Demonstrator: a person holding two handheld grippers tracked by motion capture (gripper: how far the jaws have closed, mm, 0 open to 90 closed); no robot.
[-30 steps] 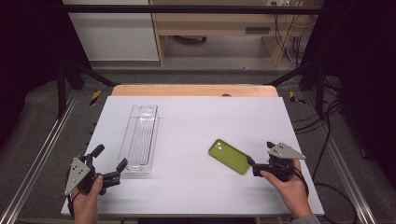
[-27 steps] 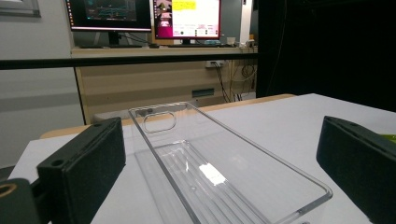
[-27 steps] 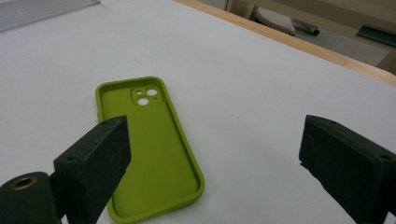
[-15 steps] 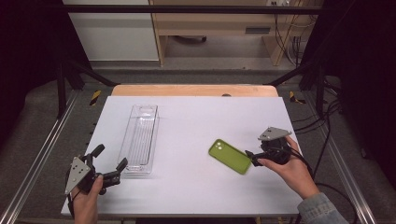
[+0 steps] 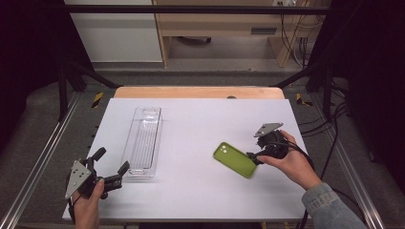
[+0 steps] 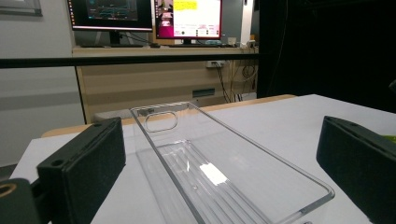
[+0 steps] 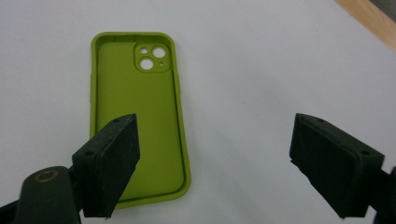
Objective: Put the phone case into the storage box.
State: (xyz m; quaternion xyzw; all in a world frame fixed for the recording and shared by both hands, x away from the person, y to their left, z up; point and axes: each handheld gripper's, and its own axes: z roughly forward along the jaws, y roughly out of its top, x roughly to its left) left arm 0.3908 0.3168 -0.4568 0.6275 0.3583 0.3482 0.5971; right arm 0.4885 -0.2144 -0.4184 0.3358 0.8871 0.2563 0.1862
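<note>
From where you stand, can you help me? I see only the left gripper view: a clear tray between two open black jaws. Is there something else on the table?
Observer: Yes. A green phone case lies flat on the white table, to the right of the clear tray.
Operator: Is the right gripper holding it?
Observer: No. The right gripper is open above the case's near end; one jaw overlaps the case, the other is over bare table.
Operator: Which side of the case faces up?
Observer: The inside; its raised rim and the camera cutouts at the far end show in the right gripper view.
</note>
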